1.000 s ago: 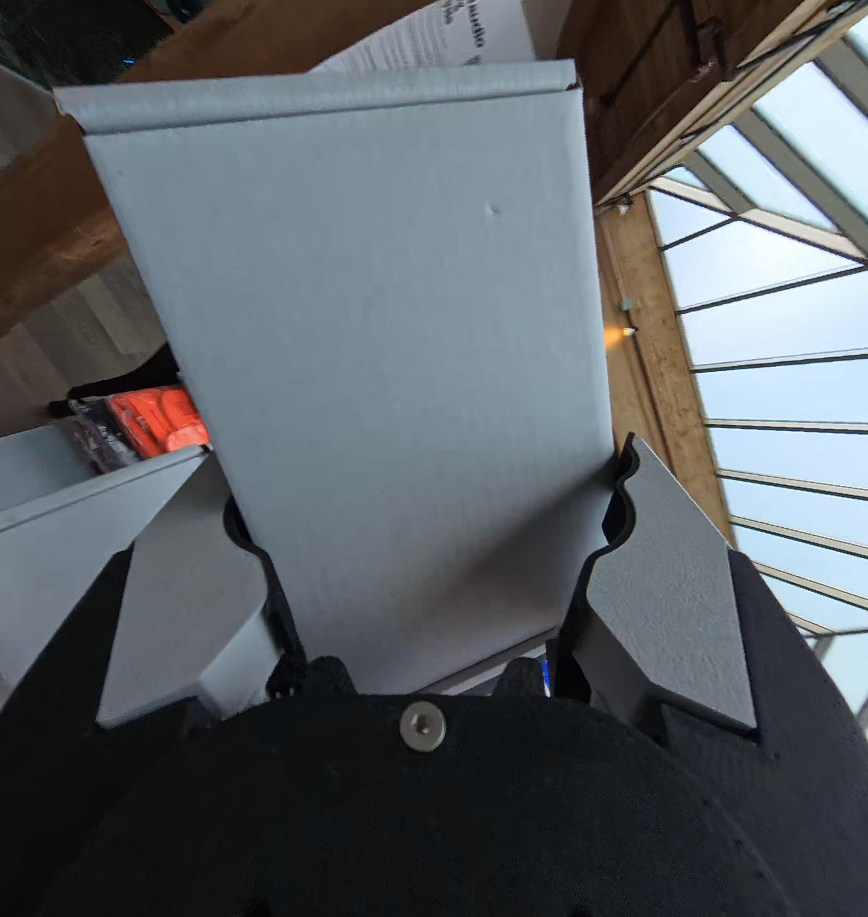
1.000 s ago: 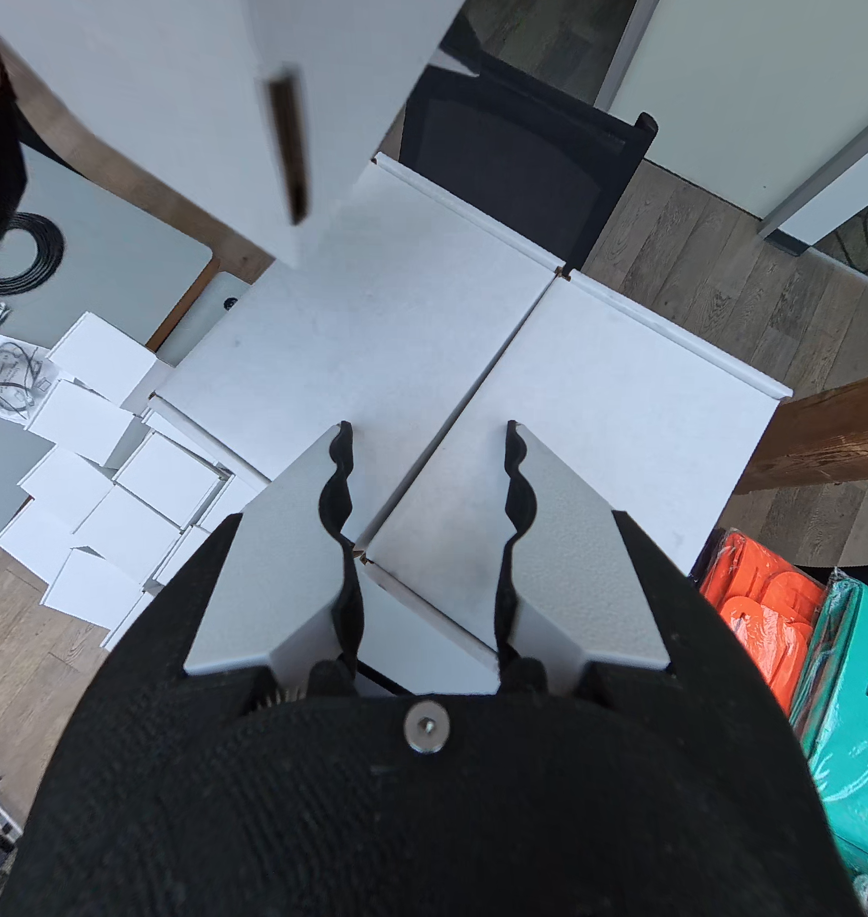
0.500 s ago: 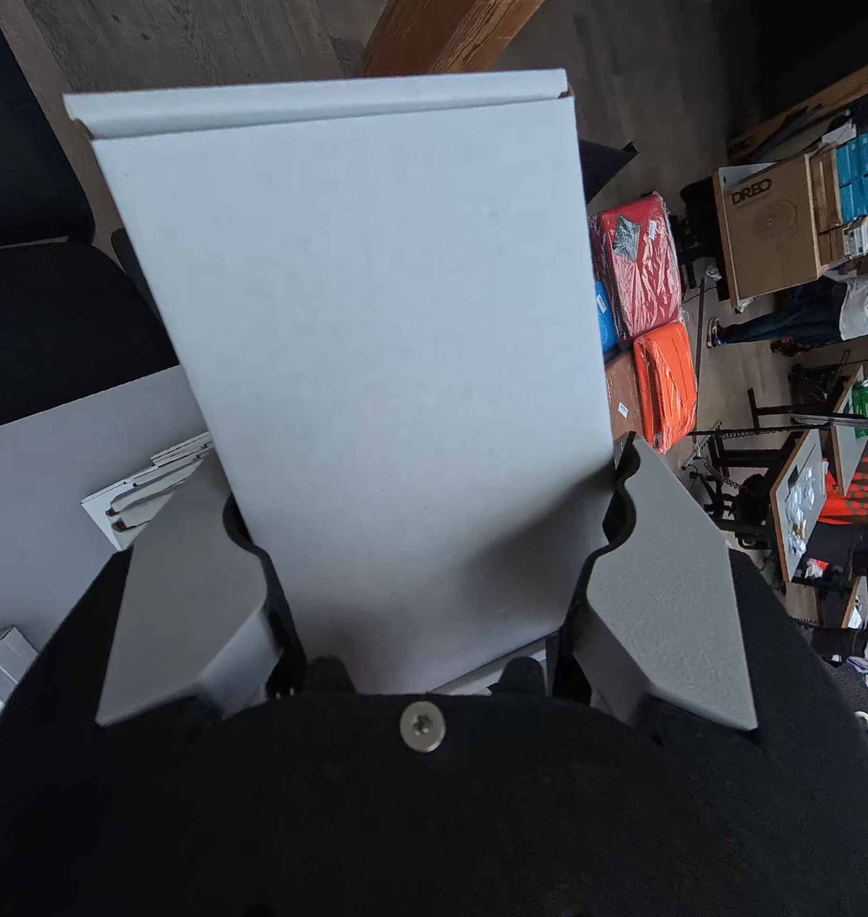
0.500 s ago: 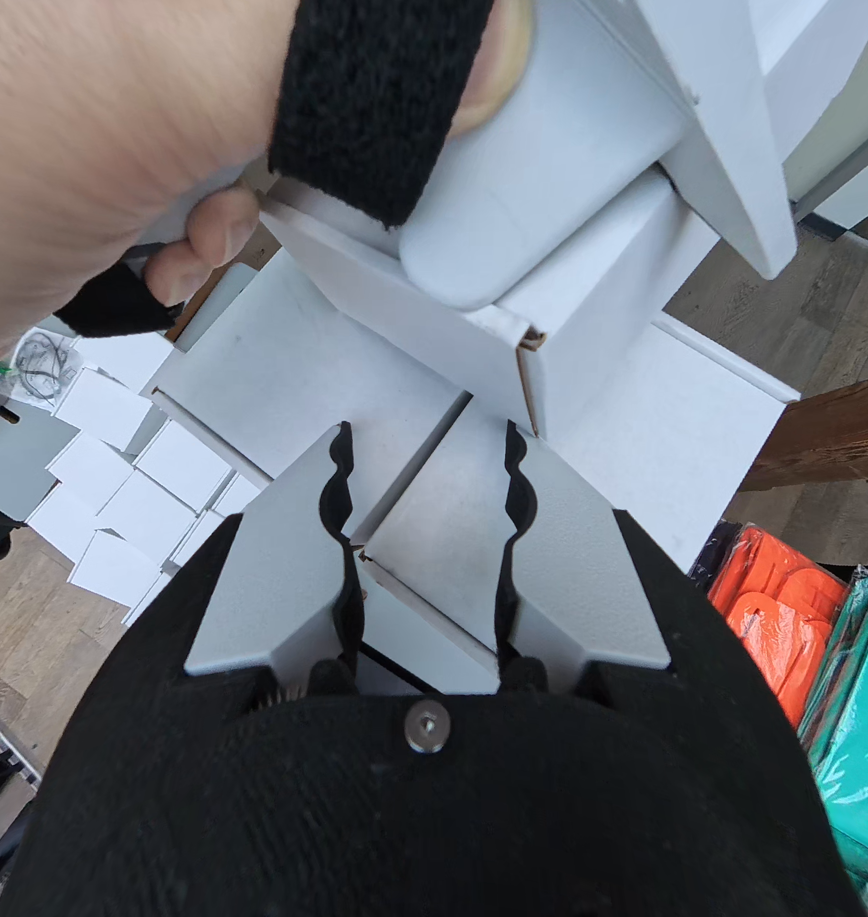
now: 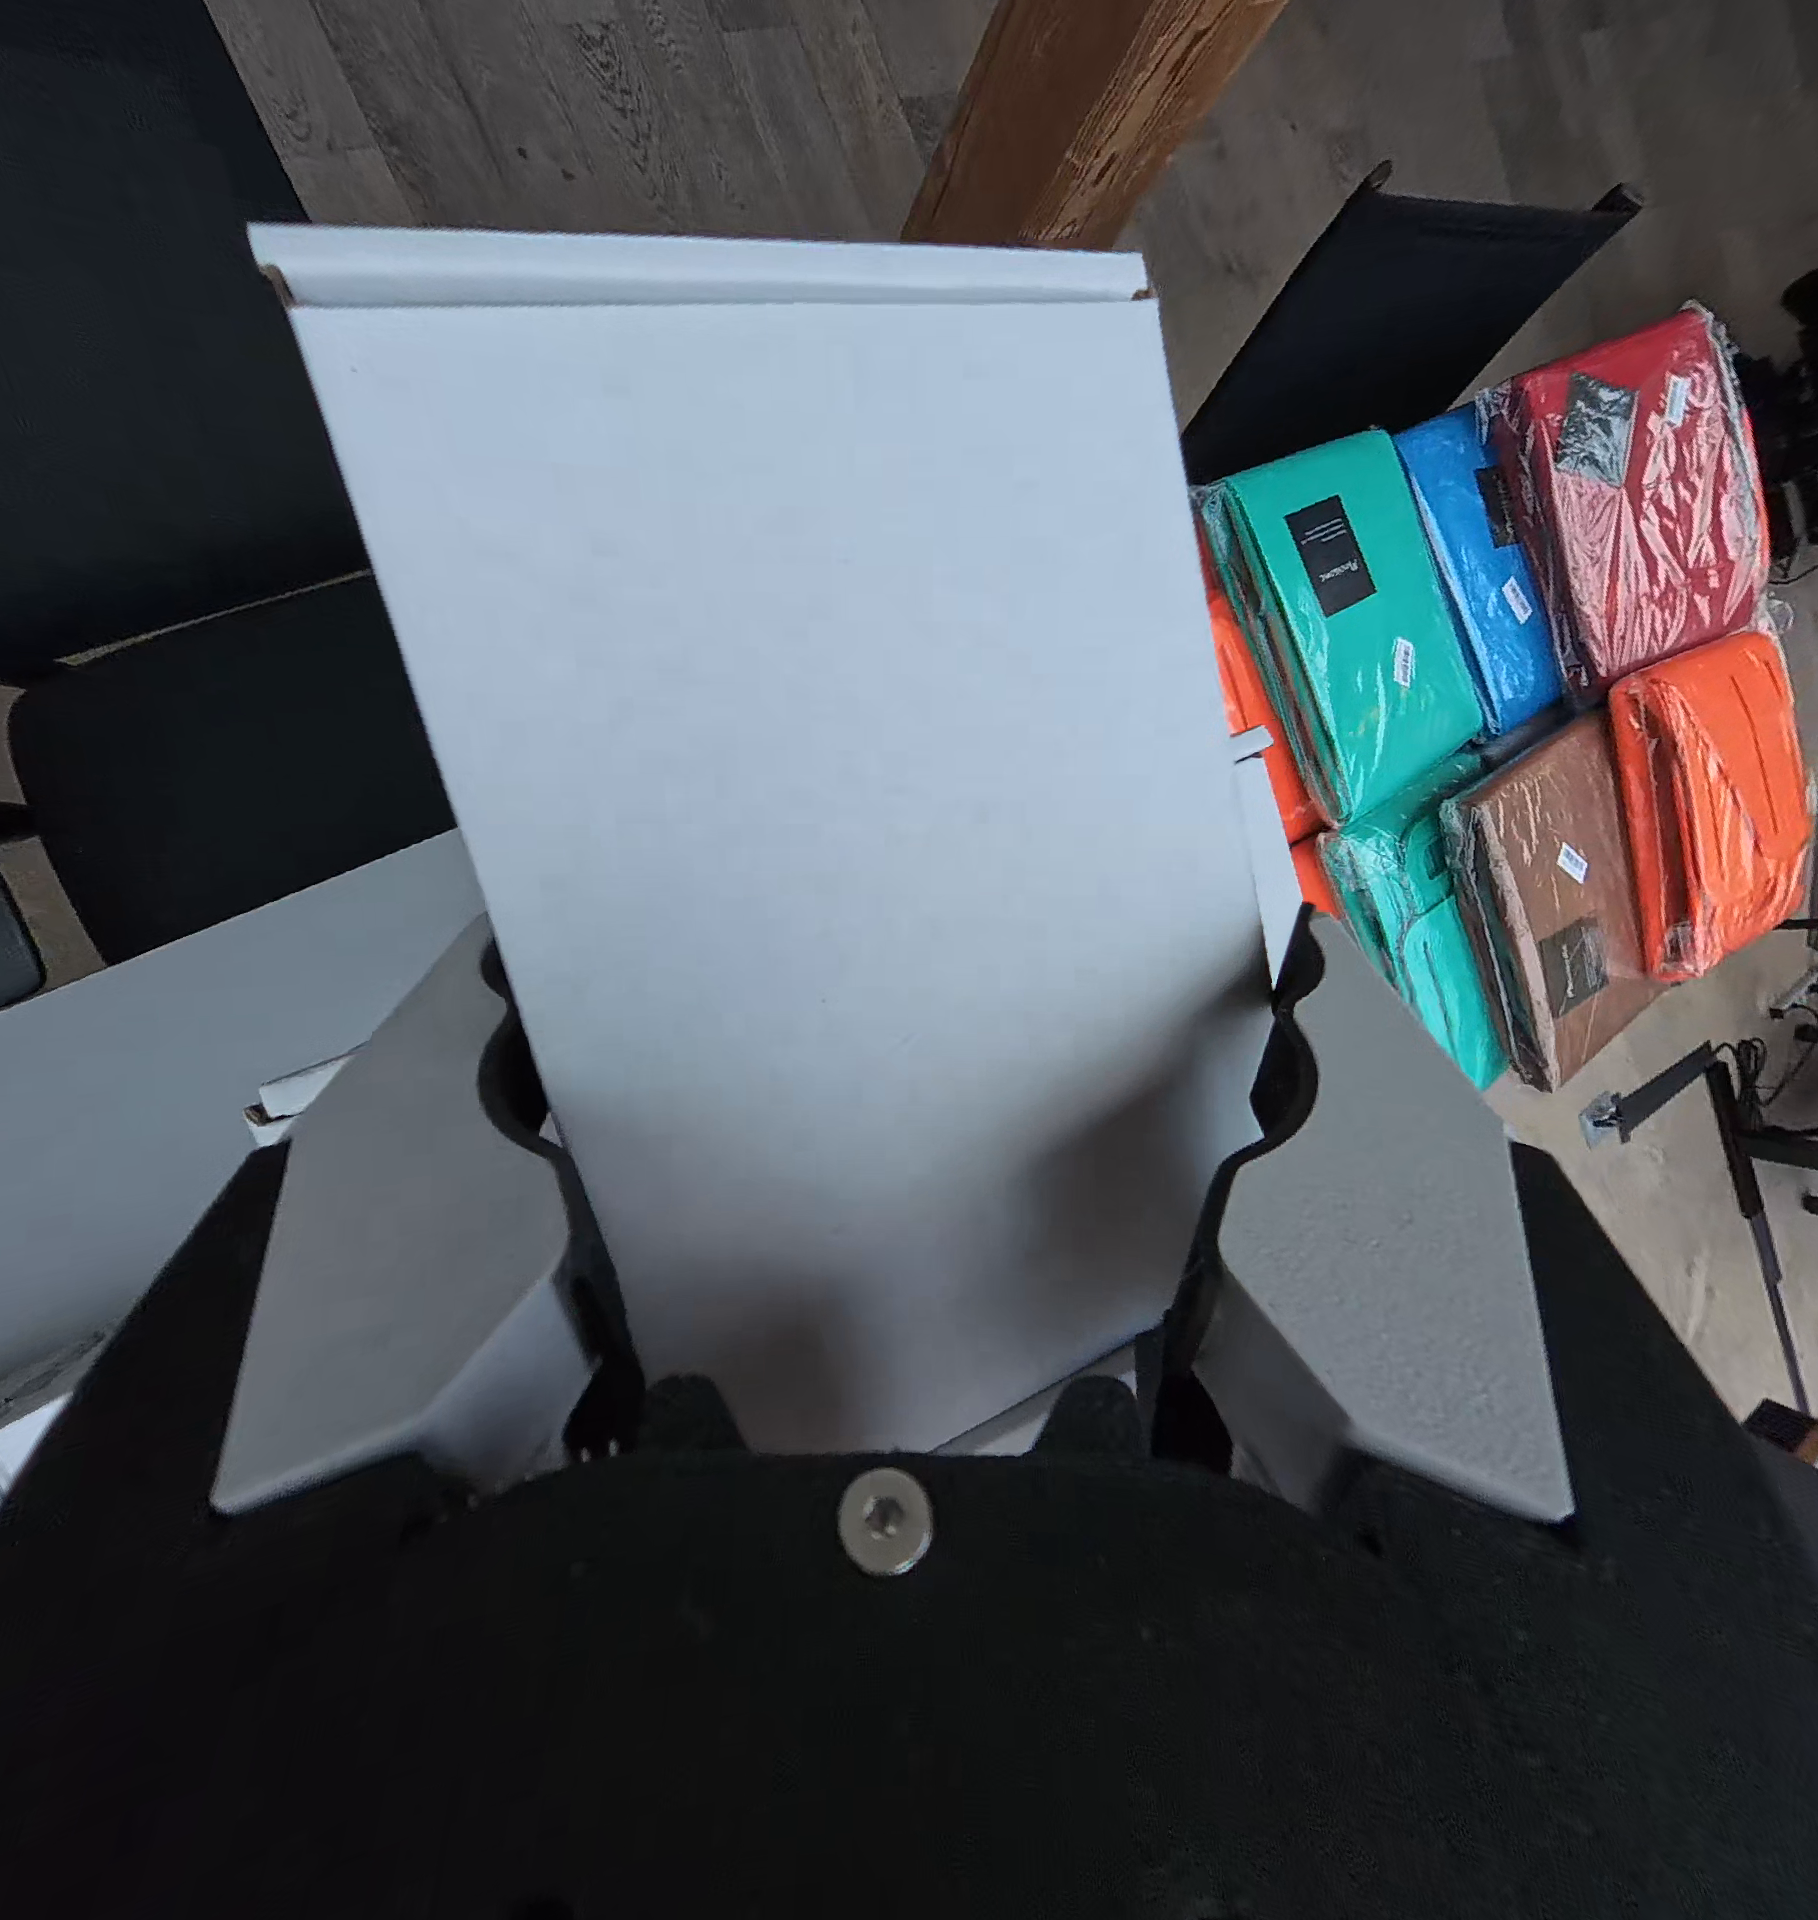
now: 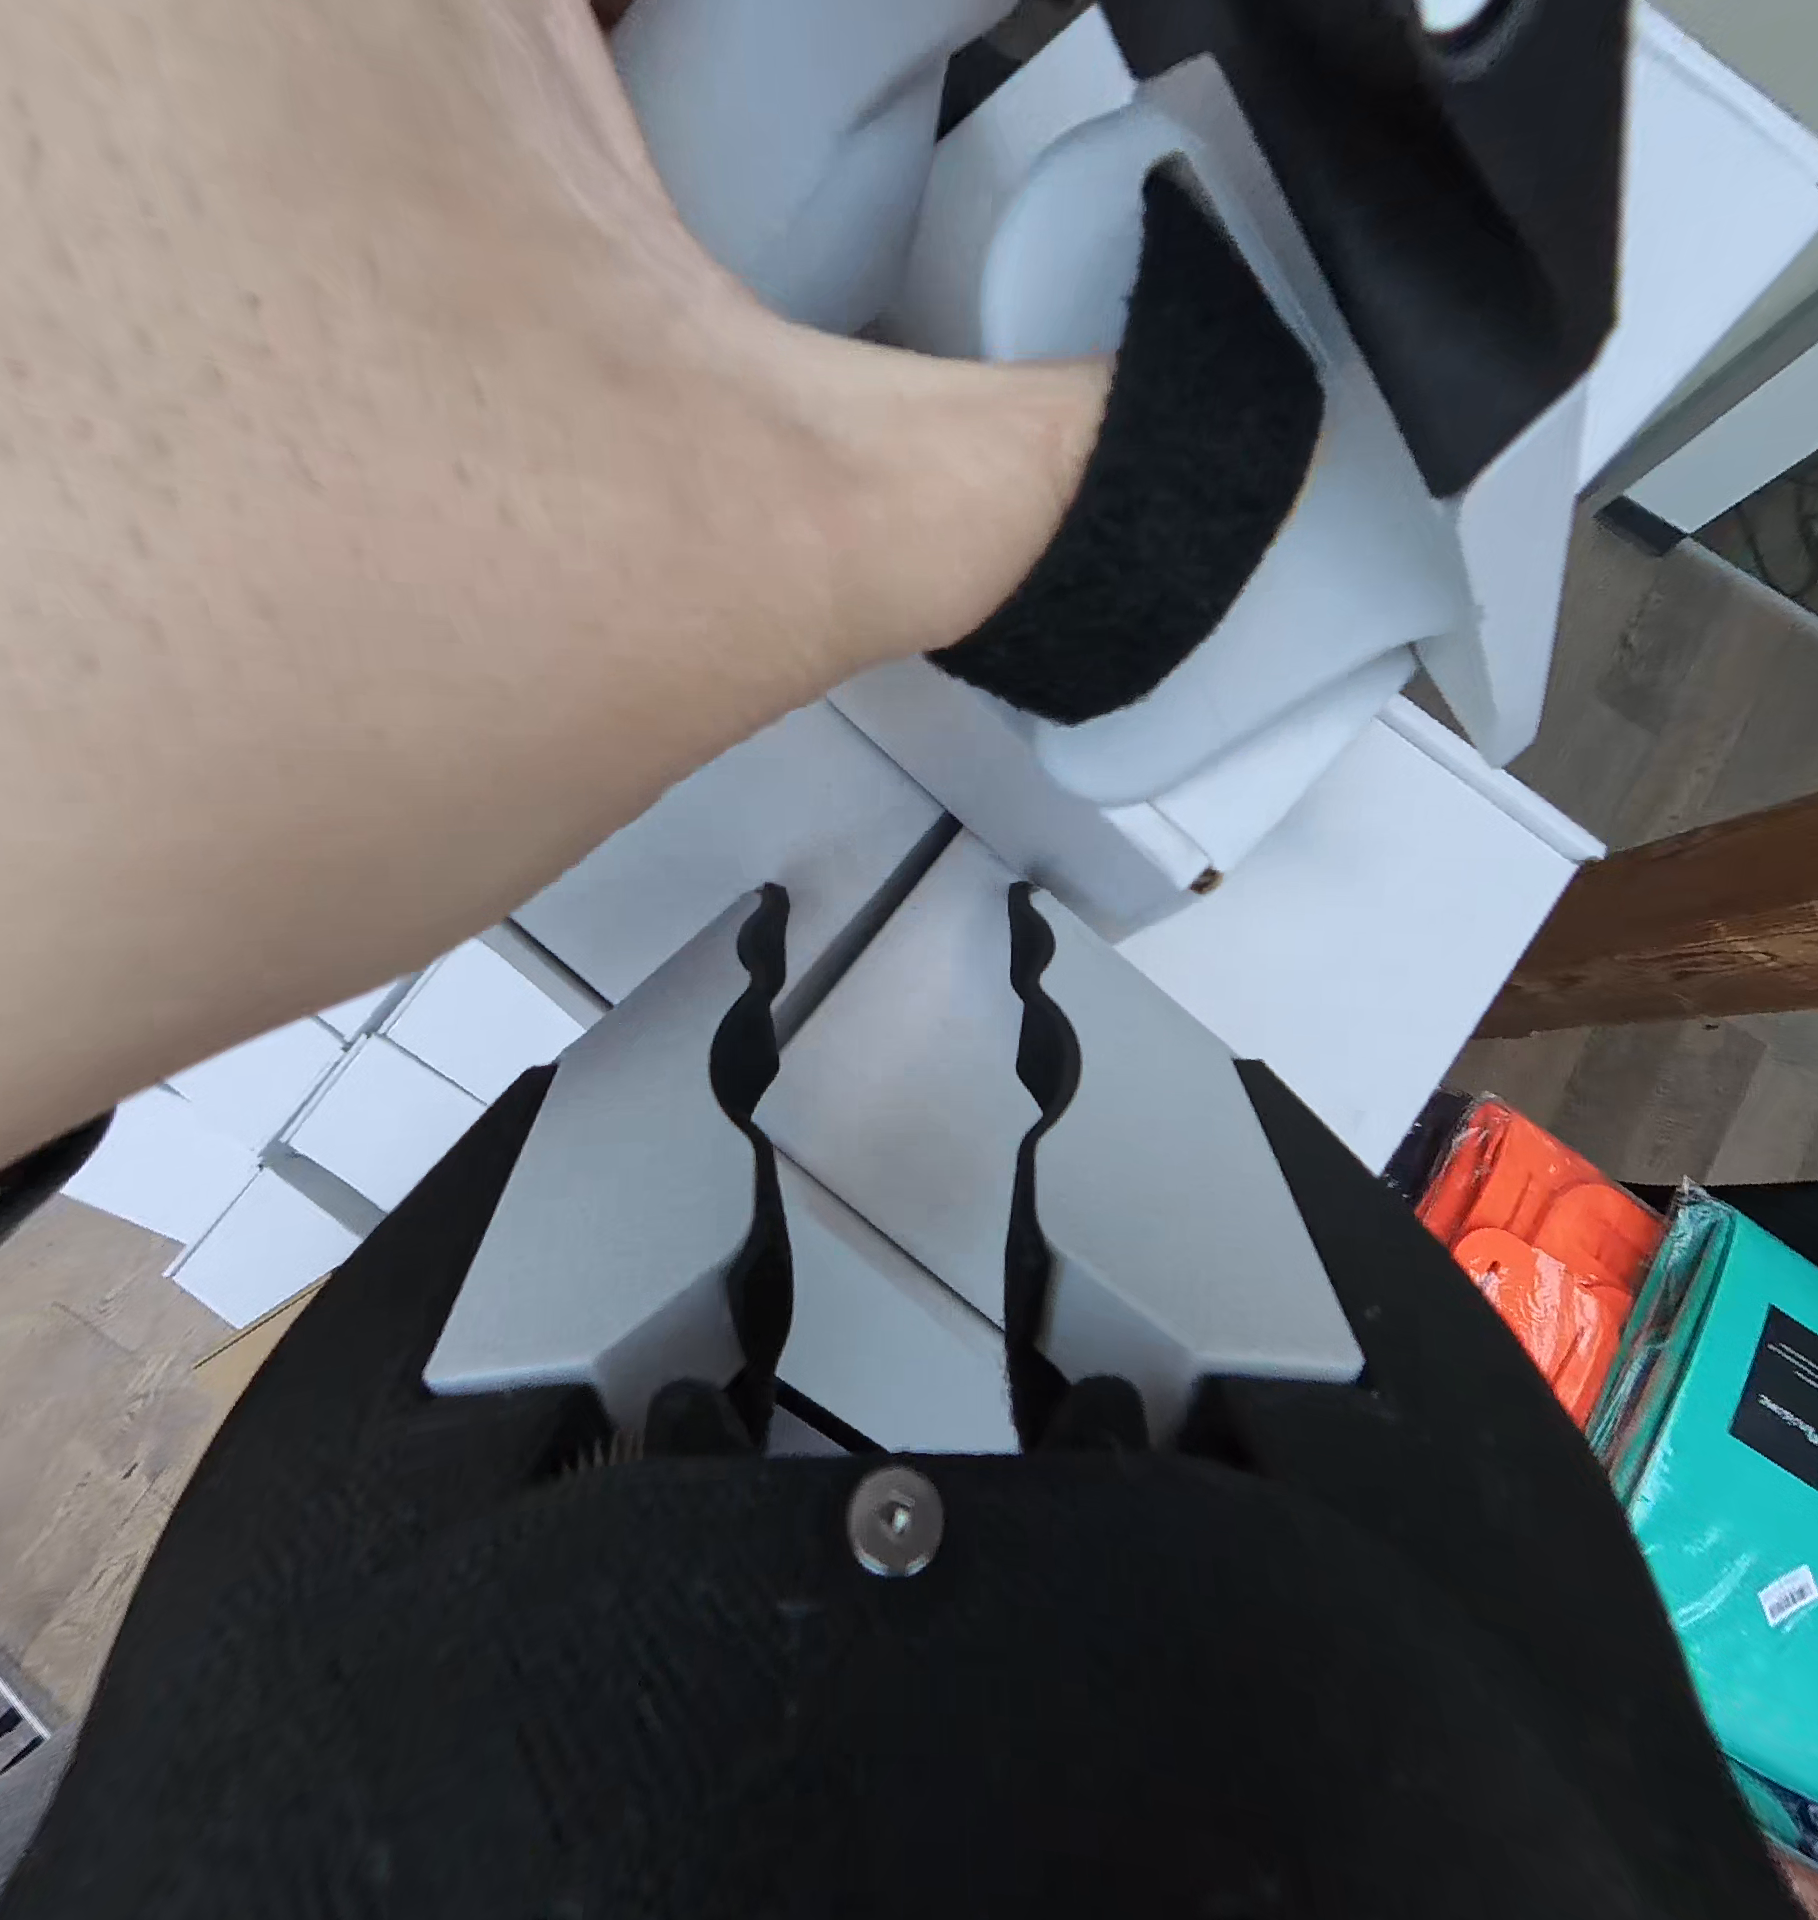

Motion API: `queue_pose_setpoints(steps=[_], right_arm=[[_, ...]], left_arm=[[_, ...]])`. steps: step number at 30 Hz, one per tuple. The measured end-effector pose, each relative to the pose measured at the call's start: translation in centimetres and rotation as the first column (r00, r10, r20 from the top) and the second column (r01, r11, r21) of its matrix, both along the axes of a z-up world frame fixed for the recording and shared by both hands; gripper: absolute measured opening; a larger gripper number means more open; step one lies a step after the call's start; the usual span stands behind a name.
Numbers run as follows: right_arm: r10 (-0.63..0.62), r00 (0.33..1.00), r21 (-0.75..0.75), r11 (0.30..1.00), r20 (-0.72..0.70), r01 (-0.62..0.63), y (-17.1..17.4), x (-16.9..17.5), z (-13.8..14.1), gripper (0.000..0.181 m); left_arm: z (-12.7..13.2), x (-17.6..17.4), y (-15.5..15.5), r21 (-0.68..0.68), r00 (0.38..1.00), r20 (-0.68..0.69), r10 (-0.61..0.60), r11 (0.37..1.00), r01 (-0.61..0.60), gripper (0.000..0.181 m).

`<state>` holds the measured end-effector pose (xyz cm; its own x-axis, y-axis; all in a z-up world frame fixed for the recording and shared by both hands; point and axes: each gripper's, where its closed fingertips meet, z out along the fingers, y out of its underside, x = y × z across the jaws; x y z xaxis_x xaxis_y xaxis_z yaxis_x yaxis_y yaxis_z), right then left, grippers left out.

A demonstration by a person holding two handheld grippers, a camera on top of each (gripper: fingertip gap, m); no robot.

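A forearm [image 6: 313, 499] is filling the top-left of the right wrist view, blocking much of the white table [image 6: 1383, 966] w/ flat white boxes [image 6: 365, 1122]. Left gripper [image 5: 900, 1029] is clamping a white cardboard box [image 5: 811, 748], jaws pressing both its sides, its near end cut off behind the gripper body. Right gripper [image 6: 889, 914] is hanging above the table, jaws apart w/ nothing between; wrapped coloured packs [image 5: 1570, 665] are lying on the floor.

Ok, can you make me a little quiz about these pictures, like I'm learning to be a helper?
1. True or false: the left gripper grips a white cardboard box.
2. What does the right gripper hold?
A. a box
B. nothing
C. a cable
3. Fill in: the wrapped teal packs lie on the ____.

Key: 1 true. 2 B, its jaws stand apart with nothing between. 3 floor.
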<state>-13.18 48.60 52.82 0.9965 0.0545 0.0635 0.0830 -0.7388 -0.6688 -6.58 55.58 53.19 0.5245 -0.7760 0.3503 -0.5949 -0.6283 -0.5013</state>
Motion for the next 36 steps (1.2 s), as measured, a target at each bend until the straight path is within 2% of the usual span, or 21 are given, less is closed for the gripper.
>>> queue_pose_setpoints(steps=[6, 8, 10, 12, 13, 15, 16, 17, 19, 20, 22, 24, 26, 28, 29, 30, 32, 34, 36], right_arm=[[0.075, 0.994, -0.034, 0.996, -0.085, -0.078, -2.1, -0.9, 0.1, 0.050], [0.149, 0.988, -0.012, 0.989, -0.048, -0.150, -3.4, -0.9, 0.8, 0.050], [0.298, 0.953, 0.059, 0.952, 0.052, -0.300, -4.4, -1.6, 1.7, 0.053], [0.464, 0.850, 0.137, 0.852, 0.247, -0.505, -5.2, -3.1, 2.0, 0.054], [0.523, 0.765, 0.156, 0.778, 0.376, -0.608, -5.6, -4.0, 1.8, 0.055], [0.528, 0.557, 0.091, 0.669, 0.641, -0.738, -6.1, -4.5, 0.5, 0.052], [0.489, 0.459, 0.051, 0.641, 0.742, -0.766, -6.1, -4.4, 0.0, 0.047], [0.467, 0.393, 0.025, 0.618, 0.793, -0.785, -6.2, -4.6, -0.5, 0.038], [0.441, 0.369, 0.043, 0.592, 0.818, -0.805, -6.1, -5.3, -0.7, 0.038], [0.420, 0.371, 0.066, 0.584, 0.828, -0.809, -5.9, -5.5, -0.4, 0.038], [0.378, 0.401, 0.085, 0.631, 0.834, -0.771, -5.2, -4.8, -0.4, 0.044], [0.302, 0.471, 0.160, 0.678, 0.829, -0.717, -5.0, -4.2, -0.3, 0.042], [0.178, 0.648, 0.396, 0.664, 0.740, -0.634, -5.7, -4.7, 1.0, 0.038], [0.020, 0.849, 0.678, 0.592, 0.528, -0.436, -6.6, -4.5, 3.2, 0.029], [0.003, 0.913, 0.758, 0.556, 0.408, -0.341, -6.9, -4.7, 3.7, 0.028], [-0.050, 0.949, 0.804, 0.546, 0.313, -0.236, -6.8, -4.2, 3.9, 0.028], [-0.153, 0.960, 0.829, 0.547, 0.234, -0.115, -6.0, -3.8, 3.6, 0.033], [-0.234, 0.949, 0.806, 0.590, 0.211, -0.033, -4.6, -3.5, 2.6, 0.039], [-0.245, 0.960, 0.779, 0.625, 0.137, 0.048, -3.6, -3.5, 1.2, 0.035]], left_arm=[[0.0, 0.4, -0.7, 0.021, 1.000, -0.022, 0.000, 1.000, 0.001, 0.139], [0.0, 0.4, -0.8, 0.015, 1.000, -0.015, 0.003, 1.000, -0.003, 0.139], [0.0, 0.2, -0.7, 0.014, 1.000, -0.013, 0.007, 1.000, -0.007, 0.139], [0.0, -0.1, -0.7, 0.013, 1.000, -0.015, 0.012, 1.000, -0.011, 0.139], [0.0, -0.1, -0.7, 0.010, 1.000, -0.015, 0.012, 1.000, -0.012, 0.139], [0.0, -0.2, -0.8, 0.010, 1.000, -0.016, 0.011, 1.000, -0.011, 0.139], [0.0, -0.3, -0.9, 0.012, 1.000, -0.017, 0.010, 1.000, -0.010, 0.139], [0.0, -0.3, -1.0, 0.011, 1.000, -0.018, 0.009, 1.000, -0.008, 0.140], [0.0, -0.3, -1.0, 0.011, 1.000, -0.017, 0.009, 1.000, -0.009, 0.139], [0.0, -0.3, -1.0, 0.011, 1.000, -0.017, 0.009, 1.000, -0.009, 0.139], [0.0, -0.3, -1.0, 0.010, 1.000, -0.013, 0.010, 1.000, -0.010, 0.139], [0.0, -0.4, -1.0, 0.010, 1.000, -0.007, 0.012, 1.000, -0.012, 0.139], [0.0, -0.5, -1.0, 0.009, 1.000, -0.004, 0.013, 1.000, -0.013, 0.139], [0.1, -0.5, -0.9, 0.010, 1.000, 0.004, 0.015, 1.000, -0.015, 0.139], [0.1, -0.5, -0.9, 0.010, 1.000, 0.008, 0.017, 1.000, -0.017, 0.139], [0.1, -0.5, -0.9, 0.010, 1.000, 0.011, 0.019, 1.000, -0.019, 0.139], [0.1, -0.4, -0.8, 0.008, 1.000, 0.013, 0.021, 1.000, -0.021, 0.139], [0.1, -0.3, -0.7, 0.008, 1.000, 0.014, 0.023, 1.000, -0.024, 0.138], [0.1, -0.3, -0.7, 0.008, 0.999, 0.021, 0.025, 1.000, -0.025, 0.138]])
